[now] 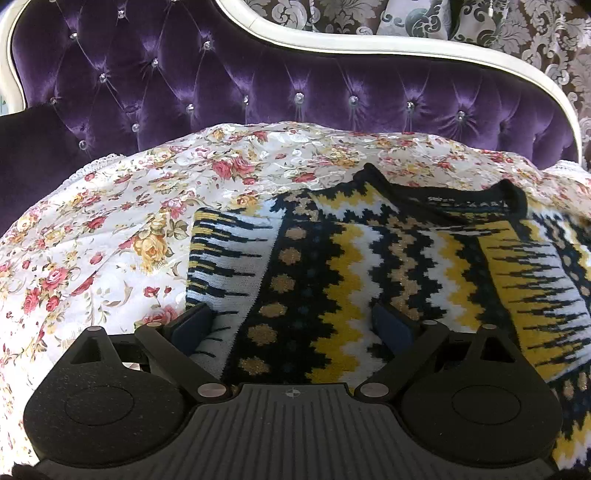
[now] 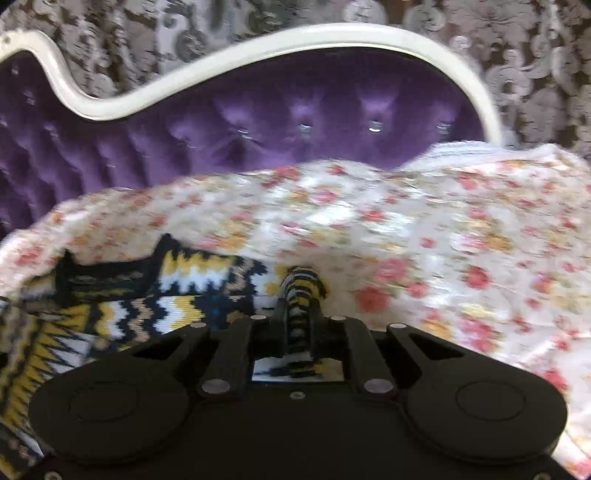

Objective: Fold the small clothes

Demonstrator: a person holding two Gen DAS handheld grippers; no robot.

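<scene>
A small knitted sweater (image 1: 351,251) in black, yellow and white zigzags lies on a floral bedspread (image 1: 110,229), its neckline toward the headboard. One sleeve is folded in over its left side. My left gripper (image 1: 295,325) is open just above the sweater's lower left part, holding nothing. In the right wrist view, blurred by motion, my right gripper (image 2: 300,310) is shut on a bunched sleeve (image 2: 301,286) of the sweater (image 2: 122,295), which lies to its left.
A purple tufted headboard (image 1: 258,85) with a white curved frame (image 2: 258,48) rises behind the bed. The floral bedspread (image 2: 443,240) spreads wide to the right of the right gripper. Patterned wallpaper (image 1: 554,33) is behind.
</scene>
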